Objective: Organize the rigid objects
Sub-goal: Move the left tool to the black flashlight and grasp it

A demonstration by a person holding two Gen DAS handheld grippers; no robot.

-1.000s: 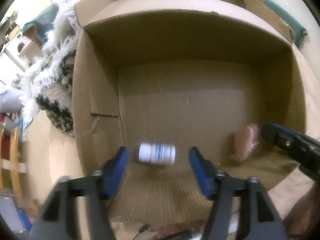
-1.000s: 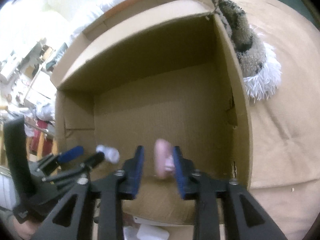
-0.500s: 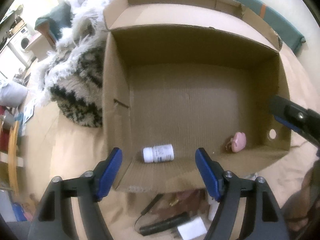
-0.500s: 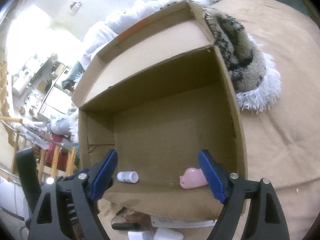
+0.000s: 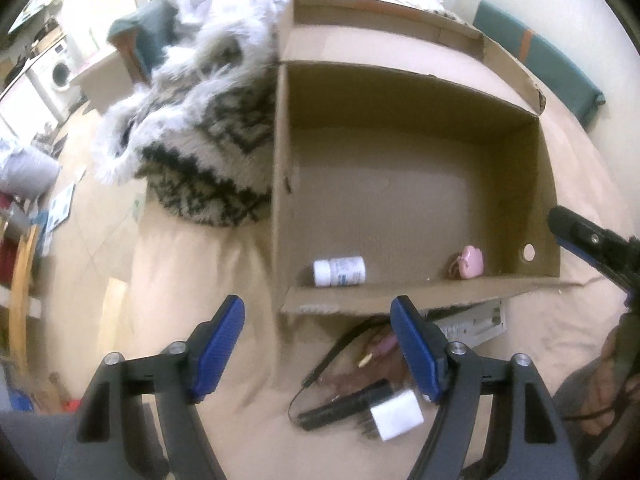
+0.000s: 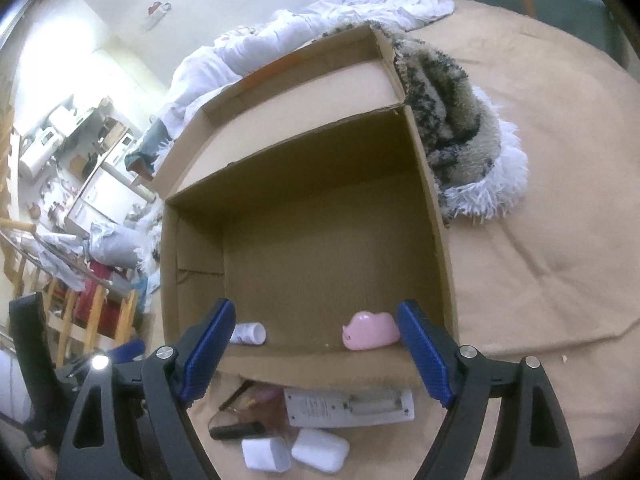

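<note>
Now both claws, left claw (image 5: 316, 344) and right claw (image 6: 316, 350), wide apart, empty; bottle (image 5: 339, 271), pink case (image 6: 371, 330) beyond in box (image 6: 430, 216).

An open cardboard box (image 5: 400, 184) sits on a tan bed cover, its flaps folded outward. Inside, against the near wall, a small white pill bottle (image 5: 339, 271) lies on its side, cap pointing left in my left view. Well apart from it, toward the box's right corner, a pink rounded item (image 6: 371, 330) rests on the box floor.

Outside the box, just in front of its near flap, more things lie on the bed: a flat white rectangular device (image 6: 350, 407), two small white rounded cases (image 6: 294, 451) touching each other, a black stick-shaped item (image 6: 237, 430), and a thin black cord (image 5: 332, 354).
</note>
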